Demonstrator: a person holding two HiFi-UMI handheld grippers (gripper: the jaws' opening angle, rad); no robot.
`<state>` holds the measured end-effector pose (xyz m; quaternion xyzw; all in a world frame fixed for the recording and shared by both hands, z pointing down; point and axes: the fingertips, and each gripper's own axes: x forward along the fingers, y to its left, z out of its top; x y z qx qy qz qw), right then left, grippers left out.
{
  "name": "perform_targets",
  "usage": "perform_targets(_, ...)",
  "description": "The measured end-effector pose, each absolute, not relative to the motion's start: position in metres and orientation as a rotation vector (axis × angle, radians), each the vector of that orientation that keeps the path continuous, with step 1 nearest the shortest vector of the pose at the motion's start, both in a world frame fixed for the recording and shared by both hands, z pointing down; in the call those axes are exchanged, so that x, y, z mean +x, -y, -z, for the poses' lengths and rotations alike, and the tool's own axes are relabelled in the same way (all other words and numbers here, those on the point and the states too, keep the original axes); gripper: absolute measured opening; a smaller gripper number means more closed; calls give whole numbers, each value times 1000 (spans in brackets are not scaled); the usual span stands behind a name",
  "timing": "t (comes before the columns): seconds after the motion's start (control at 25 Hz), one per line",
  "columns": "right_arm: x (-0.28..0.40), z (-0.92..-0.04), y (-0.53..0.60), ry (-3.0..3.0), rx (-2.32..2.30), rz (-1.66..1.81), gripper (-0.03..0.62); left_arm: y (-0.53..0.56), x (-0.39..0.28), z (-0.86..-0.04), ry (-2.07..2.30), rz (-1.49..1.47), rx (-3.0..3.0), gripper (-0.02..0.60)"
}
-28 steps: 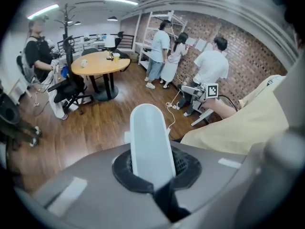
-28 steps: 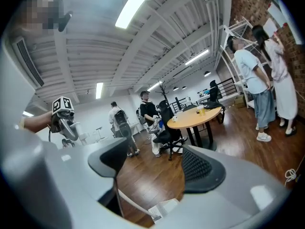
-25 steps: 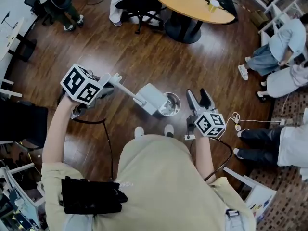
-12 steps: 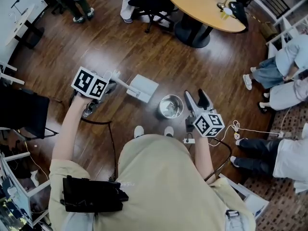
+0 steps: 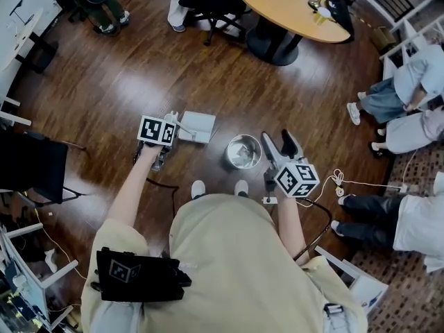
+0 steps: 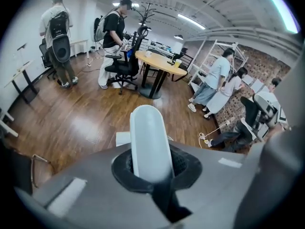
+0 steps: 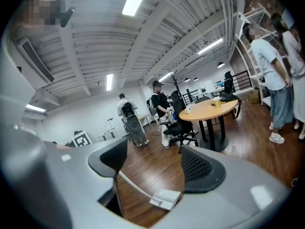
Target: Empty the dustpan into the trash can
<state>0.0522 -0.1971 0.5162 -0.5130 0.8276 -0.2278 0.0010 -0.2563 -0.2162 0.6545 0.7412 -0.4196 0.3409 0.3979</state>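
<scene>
The white dustpan (image 5: 196,126) is low over the wooden floor, just left of the round metal trash can (image 5: 243,151), which holds crumpled pale litter. My left gripper (image 5: 172,126) is shut on the dustpan's long white handle (image 6: 150,144), which runs straight out between the jaws; a corner of the pan (image 6: 123,138) shows beyond it. My right gripper (image 5: 279,146) hovers just right of the can, open and holding nothing. In the right gripper view the dustpan (image 7: 166,198) and its thin handle (image 7: 136,186) show through the gap of that open gripper (image 7: 155,168).
A round wooden table (image 5: 291,5) and a black office chair (image 5: 208,5) stand at the back. People sit at the right (image 5: 409,82). A white cable (image 5: 347,182) lies on the floor beside my right hand. My shoes (image 5: 199,189) are just behind the can.
My left gripper has swung the dustpan away from above the trash can, to the left and down toward the floor, and levelled it. The right gripper has hardly moved.
</scene>
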Motion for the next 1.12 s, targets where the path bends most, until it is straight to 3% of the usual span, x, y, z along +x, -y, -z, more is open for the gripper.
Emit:
perform_targets(0.8,71,-532,178,-2582,-1685,753,345,148,-258,-793,1167,-906,1756,17)
perform_targets(1.12,62,-538,178,-2602,-1651,778,345,110,-264,-812,1154,-1103,1794,74)
